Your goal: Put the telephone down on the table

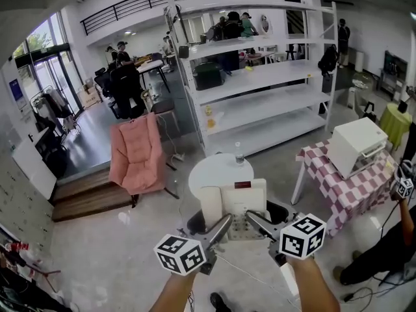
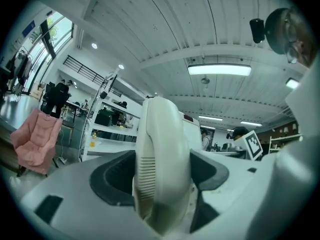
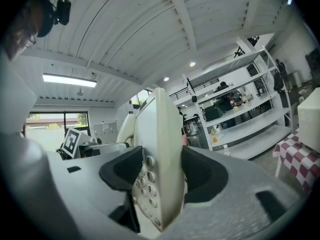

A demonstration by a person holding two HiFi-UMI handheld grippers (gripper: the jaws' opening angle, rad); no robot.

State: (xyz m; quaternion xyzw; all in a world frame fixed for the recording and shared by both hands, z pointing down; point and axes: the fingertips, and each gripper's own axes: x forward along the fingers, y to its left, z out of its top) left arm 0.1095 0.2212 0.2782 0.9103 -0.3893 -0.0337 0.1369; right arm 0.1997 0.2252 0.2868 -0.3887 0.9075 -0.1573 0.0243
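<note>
A cream desk telephone (image 1: 242, 202) is held in the air between both grippers, over the near edge of a round white table (image 1: 209, 168). My left gripper (image 1: 223, 225) is shut on its left side, where the handset (image 2: 161, 159) fills the gap between the dark pads in the left gripper view. My right gripper (image 1: 255, 221) is shut on the right edge of the telephone body (image 3: 161, 154); the keypad buttons (image 3: 145, 184) show beside the jaw. The phone's cord trails down towards the floor.
A small bottle (image 1: 239, 153) stands on the round table. A pink folding chair (image 1: 135, 151) is to the left and tall white shelving (image 1: 260, 83) behind. On the right, a checkered table (image 1: 338, 187) carries a white box (image 1: 356, 145); a person (image 1: 383, 246) stands near it.
</note>
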